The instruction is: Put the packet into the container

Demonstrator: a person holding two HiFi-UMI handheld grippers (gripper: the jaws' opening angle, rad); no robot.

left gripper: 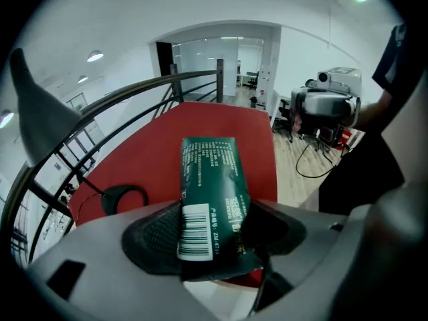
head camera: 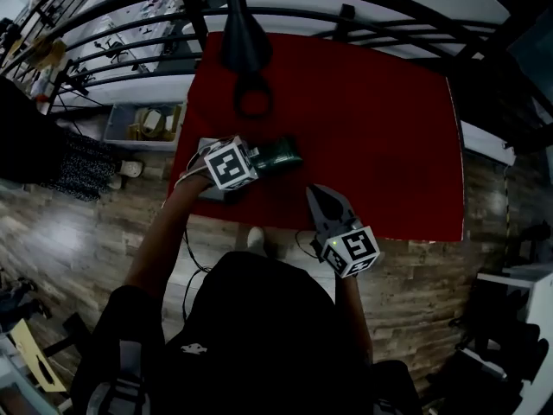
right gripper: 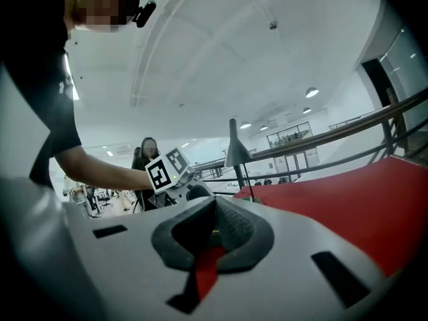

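I'm holding the left gripper over the near-left edge of the red-covered table. Its jaws are clamping the lower end of a dark green foil packet with a white barcode label. The packet is sticking out forward past the pads, above the red surface. A pale grey flat object is lying just under that gripper; I cannot tell what it is. The right gripper is hovering at the table's front edge, its dark pads pressing together on nothing. A black ring-shaped stand base is sitting further back.
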